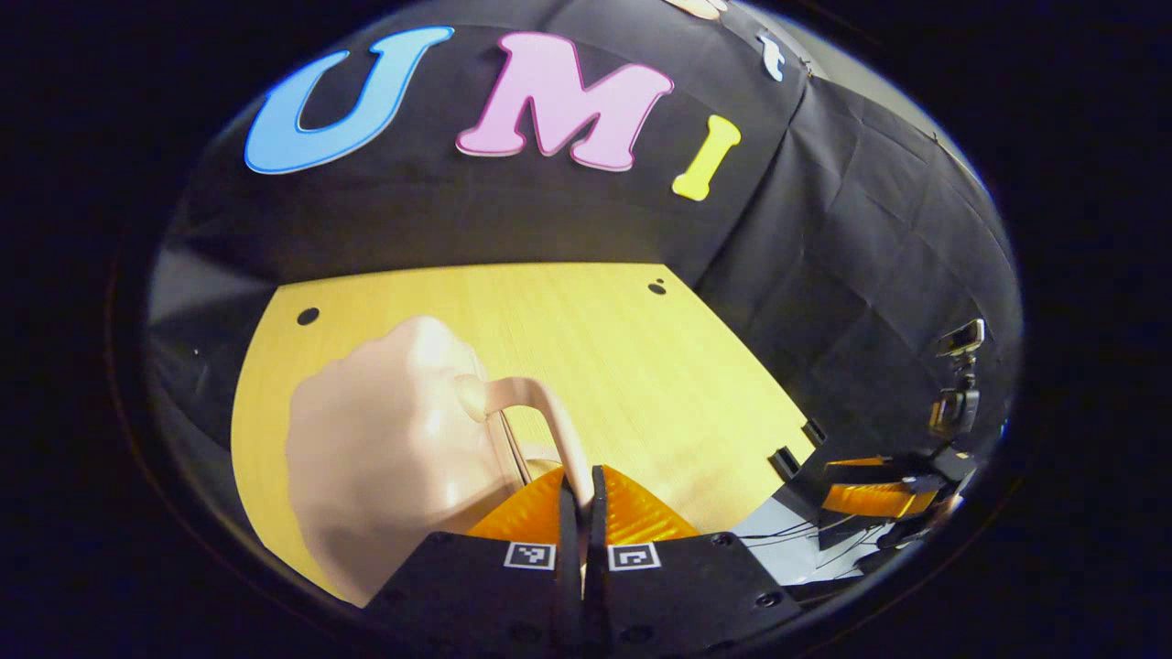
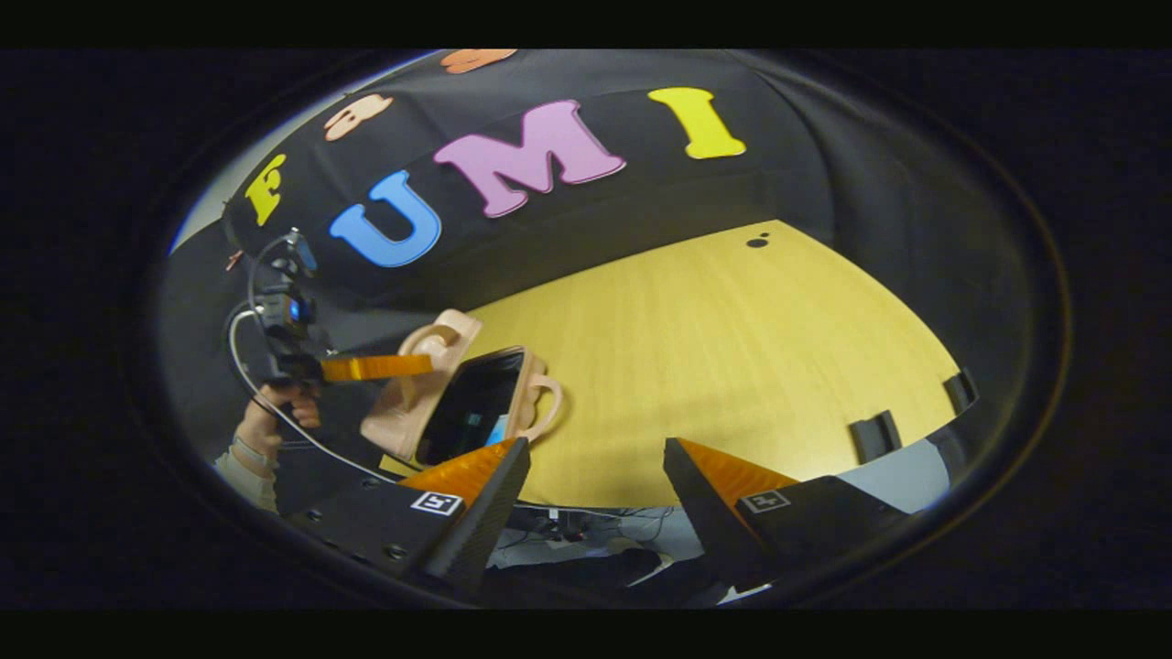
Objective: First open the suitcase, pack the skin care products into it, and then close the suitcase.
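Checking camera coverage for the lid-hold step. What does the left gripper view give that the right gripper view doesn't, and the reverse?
Left gripper view: a close look at the left gripper, its fingers closed on the handle, with the suitcase seen from outside.
Right gripper view: the suitcase stands open, lid tilted up and interior dark, contents too small to tell. A hand holds the left gripper. The right gripper is open and empty.
Both: the suitcase on the wooden table.

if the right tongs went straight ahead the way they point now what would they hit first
Probably nothing soon: the right tongs stand open over bare table, with the booth wall beyond. The suitcase lies off to their left, though depth is hard to judge.
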Demonstrator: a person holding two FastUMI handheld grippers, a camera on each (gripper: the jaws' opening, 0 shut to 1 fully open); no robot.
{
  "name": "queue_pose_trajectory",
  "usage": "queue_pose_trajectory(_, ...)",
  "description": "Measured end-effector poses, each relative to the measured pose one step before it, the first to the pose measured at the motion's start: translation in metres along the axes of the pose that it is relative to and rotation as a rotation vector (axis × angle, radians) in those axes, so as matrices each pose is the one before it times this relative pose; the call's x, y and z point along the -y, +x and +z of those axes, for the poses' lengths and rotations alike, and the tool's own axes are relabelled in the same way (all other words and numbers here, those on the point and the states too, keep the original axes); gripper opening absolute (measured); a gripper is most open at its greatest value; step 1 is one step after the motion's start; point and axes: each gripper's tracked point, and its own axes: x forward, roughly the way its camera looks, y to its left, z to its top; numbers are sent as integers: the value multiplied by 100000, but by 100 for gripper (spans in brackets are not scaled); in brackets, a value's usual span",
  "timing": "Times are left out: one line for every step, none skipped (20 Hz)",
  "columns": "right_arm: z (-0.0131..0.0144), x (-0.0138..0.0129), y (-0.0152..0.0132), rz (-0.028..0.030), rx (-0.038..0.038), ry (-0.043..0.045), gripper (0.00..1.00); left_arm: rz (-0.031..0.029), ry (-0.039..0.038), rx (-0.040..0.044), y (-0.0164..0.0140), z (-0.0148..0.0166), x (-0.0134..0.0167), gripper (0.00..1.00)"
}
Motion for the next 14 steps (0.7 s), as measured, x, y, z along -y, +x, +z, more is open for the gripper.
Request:
queue_pose_trajectory(-26,1462,-1016,-1903,434,1137,94,424,-2852,-4691,1752,-1261,475,7)
queue_pose_trajectory(2,1375,-859,-1482,750,849,94,1806,-1037,-4271,1582,-1117,763,7)
queue_pose_trajectory(-28,1386,-880,-1786,549,429,94,2509,581,-3556,1475,-1047,-161,7)
queue_pose_trajectory(-120,1463,-680,-1754,-37,207,94,1917,1119,-1726,1550,-715,135,7)
queue_pose_trajectory(-77,1239,-598,-1347,-54,52,93,1588,965,367,487,39,248,8)
queue_pose_trajectory(132,1169,-302,-1074,82,196,94,1672,287,-699,252,-212,306,10)
queue_pose_trajectory(-3,1089,-144,-504,112,176,94,1725,-667,-1714,191,-204,1,10)
queue_pose_trajectory(35,847,33,-138,-80,-334,94,1807,-1262,-832,411,180,-85,12)
queue_pose_trajectory(-158,647,-10,278,-154,-1178,93,472,-280,1035,132,249,14,18)
queue_pose_trajectory(33,471,98,600,-52,-1940,93,467,-889,1709,134,104,342,20)
queue_pose_trajectory(-109,287,91,1261,-347,-2248,93,547,-1585,1730,227,38,388,30)
queue_pose_trajectory(5,119,231,1833,-411,-2813,93,-267,-1347,2875,-183,470,627,30)
queue_pose_trajectory(353,114,164,1776,132,-3787,94,1008,-24,3857,-423,538,438,48)
queue_pose_trajectory(342,141,162,1422,455,-4697,94,2661,754,4086,-113,516,56,60)
